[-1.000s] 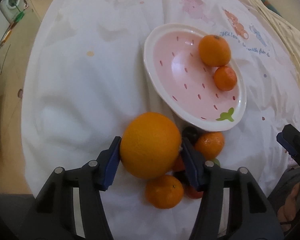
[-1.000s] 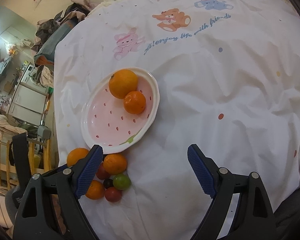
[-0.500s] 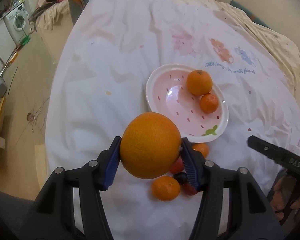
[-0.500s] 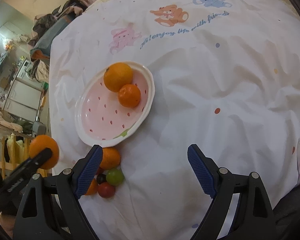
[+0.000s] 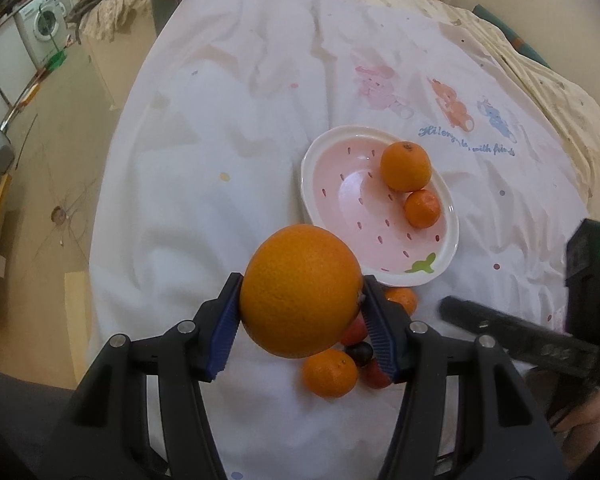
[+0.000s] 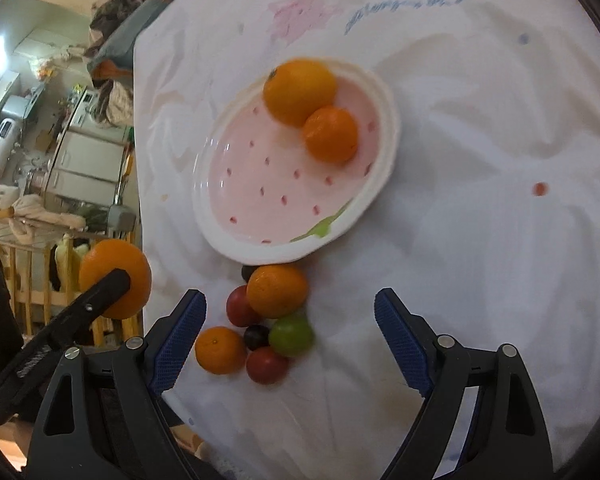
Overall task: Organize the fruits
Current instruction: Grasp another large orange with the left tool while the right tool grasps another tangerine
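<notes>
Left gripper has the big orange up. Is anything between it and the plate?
Nothing visible blocks it. The orange hangs clear above the cloth, and the near half of the plate is bare; two oranges sit at its far side.

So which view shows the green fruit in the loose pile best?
The right wrist view: the green fruit lies unobstructed among the loose fruit below the plate. In the left wrist view it is hidden behind the held orange and the left gripper's fingers.

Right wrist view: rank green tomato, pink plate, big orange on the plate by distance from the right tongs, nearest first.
1. Green tomato: in the loose pile on the cloth, just ahead of the right tongs.
2. Pink plate: beyond the pile, its near rim by the topmost loose fruit.
3. Big orange: at the plate's far edge.
</notes>
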